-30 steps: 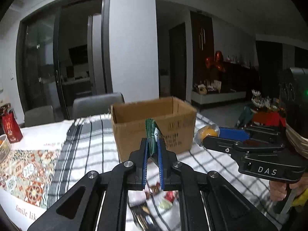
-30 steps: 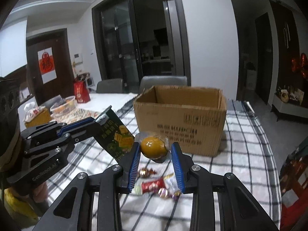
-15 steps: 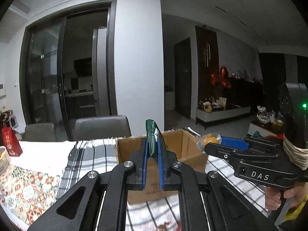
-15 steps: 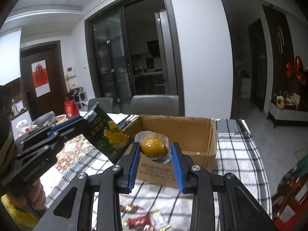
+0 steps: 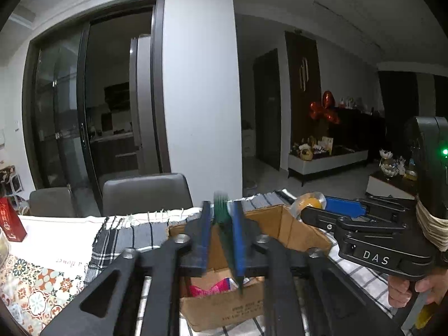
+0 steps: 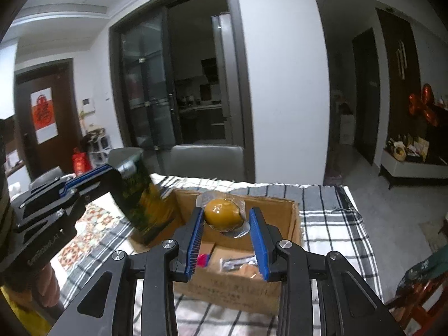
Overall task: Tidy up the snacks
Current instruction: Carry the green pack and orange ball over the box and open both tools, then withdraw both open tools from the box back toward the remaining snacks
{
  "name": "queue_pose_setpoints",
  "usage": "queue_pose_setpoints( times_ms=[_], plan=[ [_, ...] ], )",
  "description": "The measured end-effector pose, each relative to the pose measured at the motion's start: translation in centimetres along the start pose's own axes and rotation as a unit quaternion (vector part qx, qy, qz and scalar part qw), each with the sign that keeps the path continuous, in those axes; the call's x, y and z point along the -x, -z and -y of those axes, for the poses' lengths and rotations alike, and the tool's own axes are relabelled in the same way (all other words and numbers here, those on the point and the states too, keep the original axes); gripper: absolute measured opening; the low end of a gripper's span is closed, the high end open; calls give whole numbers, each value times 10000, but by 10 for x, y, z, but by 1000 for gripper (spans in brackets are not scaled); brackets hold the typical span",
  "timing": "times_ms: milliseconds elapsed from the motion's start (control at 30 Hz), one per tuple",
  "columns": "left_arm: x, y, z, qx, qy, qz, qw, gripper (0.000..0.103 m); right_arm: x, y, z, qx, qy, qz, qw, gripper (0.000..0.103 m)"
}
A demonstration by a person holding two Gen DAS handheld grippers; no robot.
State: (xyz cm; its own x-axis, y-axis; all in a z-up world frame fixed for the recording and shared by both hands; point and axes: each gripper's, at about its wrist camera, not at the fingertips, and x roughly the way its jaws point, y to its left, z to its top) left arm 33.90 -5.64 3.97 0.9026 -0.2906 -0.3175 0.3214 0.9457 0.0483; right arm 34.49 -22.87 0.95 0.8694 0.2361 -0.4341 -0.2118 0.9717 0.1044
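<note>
An open cardboard box sits on a checked tablecloth, packets lying inside. Above it, the right gripper is clamped on a sealed orange egg-shaped snack, its long axis crosswise. The left gripper has its fingers parted around a blurred green packet standing edge-up over the box's left wall. Grey chairs stand behind.
</note>
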Motion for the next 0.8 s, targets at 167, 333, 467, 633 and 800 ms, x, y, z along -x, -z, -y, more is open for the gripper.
queue_pose_setpoints(
  times_ms=[167,333,467,633,800],
  plan=[
    [3,7,-2,193,-236,-140,9994,61,-1,7,6,-172,109,-66,9998,54],
    [27,18,3,195,-344,-227,9990,68,21,20,-4,-76,53,10,10000,54],
    [51,26,7,165,-399,-237,9988,70,41,31,-12,-12,-46,74,10000,54],
    [82,35,13,17,-593,-214,9980,73,63,42,-17,31,-160,102,9998,54],
    [107,49,19,-104,-920,-93,9957,73,80,56,-23,96,-213,108,9997,54]
  ],
)
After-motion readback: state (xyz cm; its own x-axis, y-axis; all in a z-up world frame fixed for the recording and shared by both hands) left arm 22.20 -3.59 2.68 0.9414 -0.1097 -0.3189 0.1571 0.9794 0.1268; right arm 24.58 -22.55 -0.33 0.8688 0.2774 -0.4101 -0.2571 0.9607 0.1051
